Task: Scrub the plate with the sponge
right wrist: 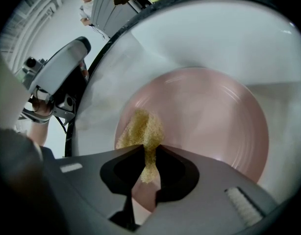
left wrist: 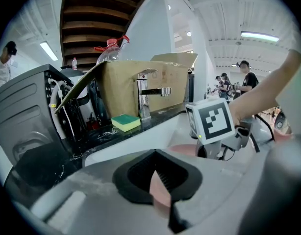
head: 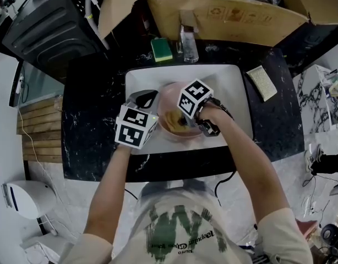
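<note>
Nearest the person, over the white sink (head: 229, 87): left gripper (head: 148, 99), jaws clenched on the near rim of a pink plate (right wrist: 209, 116) that sits in the basin. Right gripper (right wrist: 148, 168), jaws clamped on a yellow sponge (right wrist: 140, 129), whose free end presses on the plate's face, left of centre. Plate: probably rigid, breakable and slick when wet; the rim is the sensible hold, and the pinch should stay firm against the scrubbing push. Sponge: soft, light and easily squashed; best gripped deep so it does not drag out of the jaws. Farther back, on the dark counter: a second, green-topped sponge (head: 162, 49), a tap (left wrist: 143, 94), then a cardboard box (head: 235, 15).
</note>
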{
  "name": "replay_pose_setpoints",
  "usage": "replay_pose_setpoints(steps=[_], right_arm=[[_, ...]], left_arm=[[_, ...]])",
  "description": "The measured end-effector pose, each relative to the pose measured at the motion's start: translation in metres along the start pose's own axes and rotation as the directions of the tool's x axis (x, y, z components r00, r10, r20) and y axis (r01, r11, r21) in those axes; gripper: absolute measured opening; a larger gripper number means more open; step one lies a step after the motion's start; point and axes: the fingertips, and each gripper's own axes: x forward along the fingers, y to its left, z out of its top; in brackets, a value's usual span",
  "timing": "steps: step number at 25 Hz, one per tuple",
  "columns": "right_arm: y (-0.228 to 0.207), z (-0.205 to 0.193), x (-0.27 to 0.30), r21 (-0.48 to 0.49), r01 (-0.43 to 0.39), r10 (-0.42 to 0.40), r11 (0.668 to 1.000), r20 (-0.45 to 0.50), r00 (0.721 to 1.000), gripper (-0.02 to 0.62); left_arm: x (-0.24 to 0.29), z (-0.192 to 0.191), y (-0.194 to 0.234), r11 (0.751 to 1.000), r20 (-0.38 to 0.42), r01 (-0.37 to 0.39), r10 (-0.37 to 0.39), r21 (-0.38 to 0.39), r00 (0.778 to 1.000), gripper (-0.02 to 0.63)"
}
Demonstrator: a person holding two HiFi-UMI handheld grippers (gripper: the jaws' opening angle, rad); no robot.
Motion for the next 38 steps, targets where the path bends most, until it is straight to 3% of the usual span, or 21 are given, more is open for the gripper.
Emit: replay_pose_setpoints(steps=[38], right_arm=[[-0.062,-0.039,-0.036,-0.062,0.088,-0.093,0.994,-0.09,0.992,0.064]], left_arm=[[0.017,0.004,-0.017,0.999,-0.002,-0.032,0.032,-0.042,0.999,0.005]])
